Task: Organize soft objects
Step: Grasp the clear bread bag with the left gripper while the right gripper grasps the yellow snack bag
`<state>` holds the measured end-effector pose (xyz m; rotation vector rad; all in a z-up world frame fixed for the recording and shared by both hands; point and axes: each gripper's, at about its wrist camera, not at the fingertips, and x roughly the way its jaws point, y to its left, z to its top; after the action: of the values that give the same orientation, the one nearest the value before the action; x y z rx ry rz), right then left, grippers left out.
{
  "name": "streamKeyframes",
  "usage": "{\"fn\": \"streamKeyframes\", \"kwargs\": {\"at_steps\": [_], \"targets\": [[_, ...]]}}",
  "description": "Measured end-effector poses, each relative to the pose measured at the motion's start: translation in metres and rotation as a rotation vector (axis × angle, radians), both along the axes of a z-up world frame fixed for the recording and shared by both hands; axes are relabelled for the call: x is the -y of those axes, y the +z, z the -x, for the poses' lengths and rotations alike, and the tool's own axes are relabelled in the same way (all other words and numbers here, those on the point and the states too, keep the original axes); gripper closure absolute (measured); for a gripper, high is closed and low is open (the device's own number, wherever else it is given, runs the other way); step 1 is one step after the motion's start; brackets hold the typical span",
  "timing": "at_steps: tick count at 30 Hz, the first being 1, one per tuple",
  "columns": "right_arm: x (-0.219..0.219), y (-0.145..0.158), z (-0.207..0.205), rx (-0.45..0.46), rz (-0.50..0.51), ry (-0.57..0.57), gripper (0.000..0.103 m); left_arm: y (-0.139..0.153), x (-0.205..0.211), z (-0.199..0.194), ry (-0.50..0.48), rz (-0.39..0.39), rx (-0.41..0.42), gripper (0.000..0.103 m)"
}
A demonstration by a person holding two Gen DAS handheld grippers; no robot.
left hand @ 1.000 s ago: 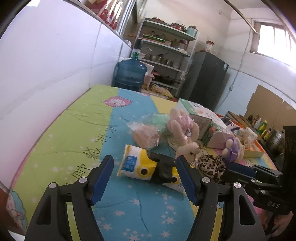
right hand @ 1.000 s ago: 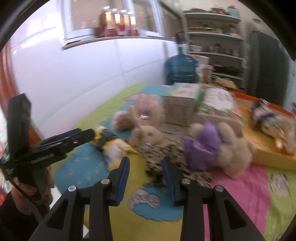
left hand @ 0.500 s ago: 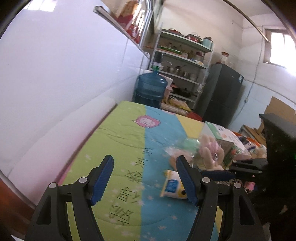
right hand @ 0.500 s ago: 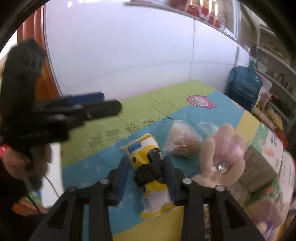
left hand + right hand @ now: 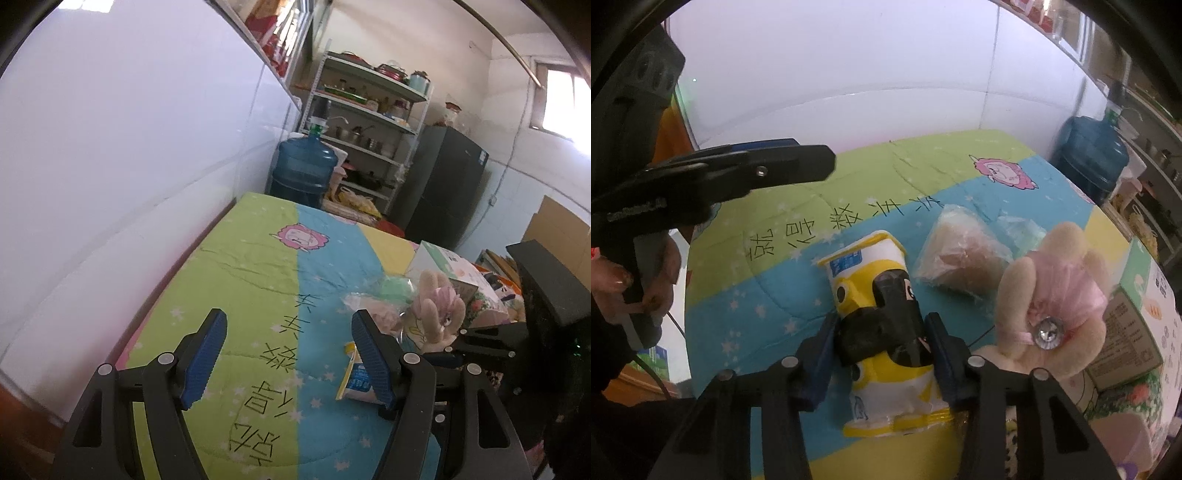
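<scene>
Soft yellow-white plush pouch (image 5: 882,332), glossy, cylindrical

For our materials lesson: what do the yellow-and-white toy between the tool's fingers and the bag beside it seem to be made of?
Yellow-and-white toy: seemingly stuffed fabric, matte, with printed eyes and a black plush patch; its body looks soft and creased.
Bag: thin clear plastic film, probably; it is glossy, crinkled and see-through, showing brownish contents.

One yellow plush pouch (image 5: 882,317), two bagged toys (image 5: 960,258), one pink-eared bunny (image 5: 1056,295).
</scene>
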<state>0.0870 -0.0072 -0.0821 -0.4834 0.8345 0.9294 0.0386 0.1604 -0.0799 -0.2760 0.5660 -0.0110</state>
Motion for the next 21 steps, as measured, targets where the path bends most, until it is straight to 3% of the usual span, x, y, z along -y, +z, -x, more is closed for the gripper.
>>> {"fn": "streamKeyframes", "kwargs": {"at_steps": [14,18,21], "targets": [[0.032,0.02,0.075,-0.025,-0.153,-0.05,0.058,0.007,0.028,-0.041,-0.171,0.023,-0.039,0.031],[0.046,0.022,0.084,-0.018,-0.162,-0.09,0.058,-0.006,0.042,-0.065,-0.276,0.047,-0.122,0.03],[0.057,0.024,0.082,-0.021,-0.183,-0.122,0.058,-0.014,0.05,-0.076,-0.295,0.043,-0.163,0.029]]}}
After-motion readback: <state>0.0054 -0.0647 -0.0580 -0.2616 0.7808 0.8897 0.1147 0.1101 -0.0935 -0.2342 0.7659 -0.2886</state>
